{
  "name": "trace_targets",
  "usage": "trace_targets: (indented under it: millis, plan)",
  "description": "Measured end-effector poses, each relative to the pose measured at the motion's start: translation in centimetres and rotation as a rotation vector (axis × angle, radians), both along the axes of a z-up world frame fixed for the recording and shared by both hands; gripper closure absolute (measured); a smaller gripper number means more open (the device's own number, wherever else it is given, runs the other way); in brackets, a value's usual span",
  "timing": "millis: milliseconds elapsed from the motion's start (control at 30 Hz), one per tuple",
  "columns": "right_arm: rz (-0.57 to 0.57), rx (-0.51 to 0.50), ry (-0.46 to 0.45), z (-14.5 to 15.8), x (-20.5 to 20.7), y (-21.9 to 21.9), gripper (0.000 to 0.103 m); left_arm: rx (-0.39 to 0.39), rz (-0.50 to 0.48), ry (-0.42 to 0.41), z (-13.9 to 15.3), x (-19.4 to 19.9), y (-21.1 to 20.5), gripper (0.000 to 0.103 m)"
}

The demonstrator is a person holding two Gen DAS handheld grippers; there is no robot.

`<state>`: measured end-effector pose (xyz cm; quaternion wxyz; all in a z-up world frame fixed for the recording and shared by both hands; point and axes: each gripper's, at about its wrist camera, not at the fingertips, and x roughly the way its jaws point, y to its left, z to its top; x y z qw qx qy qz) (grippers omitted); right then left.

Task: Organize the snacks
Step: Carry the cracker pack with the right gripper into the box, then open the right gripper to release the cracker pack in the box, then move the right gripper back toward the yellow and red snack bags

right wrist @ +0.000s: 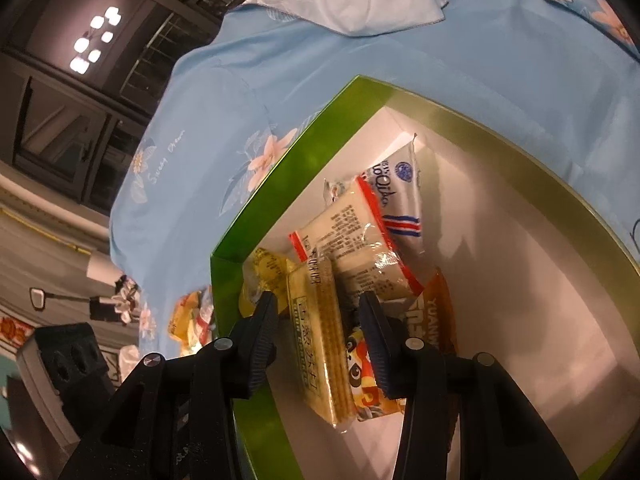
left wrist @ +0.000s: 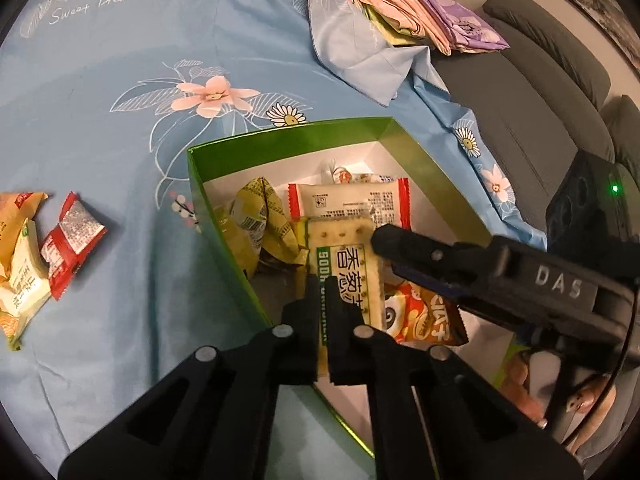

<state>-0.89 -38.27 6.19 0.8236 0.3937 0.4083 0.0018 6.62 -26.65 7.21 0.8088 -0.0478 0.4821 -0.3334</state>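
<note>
A green box (left wrist: 216, 216) with a white floor sits on the blue flowered cloth and holds several snack packets. My left gripper (left wrist: 322, 292) is shut on a green-labelled cracker packet (left wrist: 344, 256) and holds it over the box. The same cracker packet (right wrist: 324, 340) shows in the right wrist view, between the fingers of my right gripper (right wrist: 318, 308), which is open inside the box (right wrist: 280, 184) with its fingers apart from the packet. Under it lie an orange panda packet (right wrist: 368, 376) and a red-edged clear packet (right wrist: 352, 228). Loose packets (left wrist: 68, 240) lie on the cloth at left.
A pile of folded cloths (left wrist: 404, 12) lies at the back of the cloth. A grey sofa (left wrist: 540, 80) stands to the right. Yellow and white packets (left wrist: 20, 264) lie at the cloth's left edge. A dark cabinet (right wrist: 60, 120) is at left in the right wrist view.
</note>
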Motion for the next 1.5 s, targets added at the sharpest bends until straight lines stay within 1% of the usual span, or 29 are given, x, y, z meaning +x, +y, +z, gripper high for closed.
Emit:
trace_targets:
  millis: [133,233,300,333,367,433,467,500,533,600,667,767,800,867,933,1033,1067,1100,1167,1233,1267,1300,1333,1367,1433,1500]
  plan:
    - [-0.004,0.017,-0.027,-0.3,-0.4,0.3,0.057,-0.011,0.011,-0.009,0.4,-0.1,0.9,0.099]
    - [-0.036,0.032,-0.055,-0.7,-1.2,0.4,0.057,-0.035,0.036,-0.018,1.0,-0.3,2.0,0.1]
    - [-0.064,0.047,-0.083,-0.8,-2.0,0.5,0.055,-0.099,0.027,0.003,1.6,-0.9,3.3,0.095]
    - [-0.071,0.051,-0.102,-0.8,-2.5,0.8,0.053,-0.122,0.022,0.004,2.0,-1.2,3.9,0.092]
    - [-0.069,0.049,-0.112,-0.8,-2.7,1.1,0.05,-0.141,0.016,-0.006,2.5,-1.8,4.8,0.09]
    - [-0.07,-0.003,-0.106,-0.3,-2.9,2.0,0.045,-0.153,0.01,-0.025,3.3,-2.7,6.4,0.087]
    - [-0.07,-0.043,-0.1,0.0,-2.9,2.7,0.04,-0.158,0.02,-0.03,3.5,-3.1,7.5,0.083]
    - [-0.064,-0.078,-0.094,0.3,-2.8,3.3,0.036,-0.162,0.034,-0.032,3.7,-3.5,8.8,0.082]
    - [-0.051,-0.109,-0.089,0.5,-2.7,4.2,0.033,-0.168,0.048,-0.036,3.8,-3.7,10.1,0.079]
    - [-0.042,-0.154,-0.072,0.8,-2.5,5.3,0.031,-0.161,0.093,-0.037,3.6,-3.9,13.2,0.074]
    - [-0.03,-0.206,-0.051,0.9,-2.6,6.3,0.031,-0.145,0.167,-0.063,3.2,-3.8,16.4,0.07]
    - [-0.005,-0.227,-0.038,0.9,-2.5,7.6,0.031,-0.143,0.281,-0.079,1.6,-2.9,20.3,0.067]
    - [0.005,-0.231,-0.037,0.9,-2.5,8.1,0.031,-0.138,0.314,-0.072,0.9,-2.6,21.1,0.067]
    - [0.024,-0.265,-0.034,0.9,-2.5,9.1,0.031,-0.096,0.368,-0.035,-0.8,-1.5,22.6,0.067]
    - [0.024,-0.288,-0.019,1.0,-2.4,9.9,0.031,-0.051,0.395,-0.018,-2.0,-0.8,23.3,0.068]
    - [-0.017,-0.308,-0.012,1.3,-2.6,10.5,0.031,-0.065,0.411,-0.024,-2.1,-0.5,24.1,0.067]
    - [-0.035,-0.324,-0.011,1.6,-2.8,10.8,0.031,-0.071,0.414,-0.033,-2.0,-0.5,24.4,0.065]
    - [-0.047,-0.364,-0.021,2.2,-3.2,11.3,0.031,-0.077,0.417,-0.043,-1.9,-0.5,24.5,0.064]
    - [-0.047,-0.473,-0.041,3.3,-3.8,12.6,0.031,-0.082,0.42,-0.06,-2.1,-0.5,24.8,0.05]
    - [-0.049,-0.575,-0.065,4.8,-4.6,14.0,0.03,-0.056,0.431,-0.06,-2.5,-0.2,24.7,0.048]
    - [-0.047,-0.591,-0.089,5.3,-5.1,14.4,0.027,-0.053,0.438,-0.062,-2.7,-0.2,24.7,0.048]
    - [-0.042,-0.597,-0.111,5.8,-5.6,14.9,0.021,-0.056,0.453,-0.059,-2.8,0.0,24.9,0.047]
    - [-0.026,-0.597,-0.137,6.3,-6.1,15.3,0.019,-0.066,0.459,-0.056,-2.8,0.1,25.2,0.043]
    - [-0.008,-0.593,-0.16,6.7,-6.5,15.7,0.018,-0.077,0.464,-0.057,-2.9,0.0,25.5,0.036]
    - [0.024,-0.581,-0.187,7.2,-7.2,16.4,0.017,-0.07,0.473,-0.067,-2.9,0.0,25.7,0.031]
    - [0.056,-0.566,-0.195,7.5,-7.5,17.0,0.016,-0.059,0.487,-0.074,-2.9,0.0,26.0,0.028]
